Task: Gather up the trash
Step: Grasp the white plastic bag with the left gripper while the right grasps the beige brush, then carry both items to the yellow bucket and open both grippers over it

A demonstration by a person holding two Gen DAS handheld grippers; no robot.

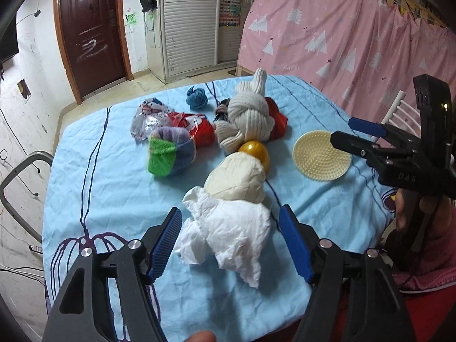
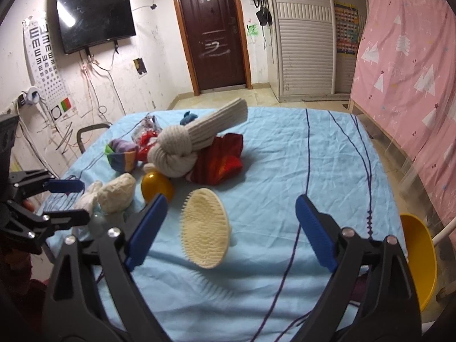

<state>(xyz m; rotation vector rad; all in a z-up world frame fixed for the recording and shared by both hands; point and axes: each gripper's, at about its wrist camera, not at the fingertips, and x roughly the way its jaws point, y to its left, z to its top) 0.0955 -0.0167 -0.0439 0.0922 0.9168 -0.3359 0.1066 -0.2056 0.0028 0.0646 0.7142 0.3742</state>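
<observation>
A crumpled white tissue (image 1: 228, 233) lies on the blue tablecloth (image 1: 114, 188), between the open fingers of my left gripper (image 1: 231, 242), which sits low around it without closing. A cream lump (image 1: 236, 179) and a gold ball (image 1: 255, 152) lie just beyond it. A clear crinkled wrapper (image 1: 148, 122) and a red wrapper (image 1: 196, 128) lie farther back. My right gripper (image 2: 229, 228) is open above a cream bristled disc (image 2: 204, 228). The tissue also shows in the right wrist view (image 2: 88, 196), next to the left gripper (image 2: 61, 199).
Knotted socks lie around: a big grey one (image 1: 250, 114), a green-blue one (image 1: 171, 151), a small blue one (image 1: 196, 98), a red cloth (image 2: 219, 159). A yellow chair (image 2: 419, 253) stands at the table's right edge, a grey chair (image 1: 17, 182) at the left.
</observation>
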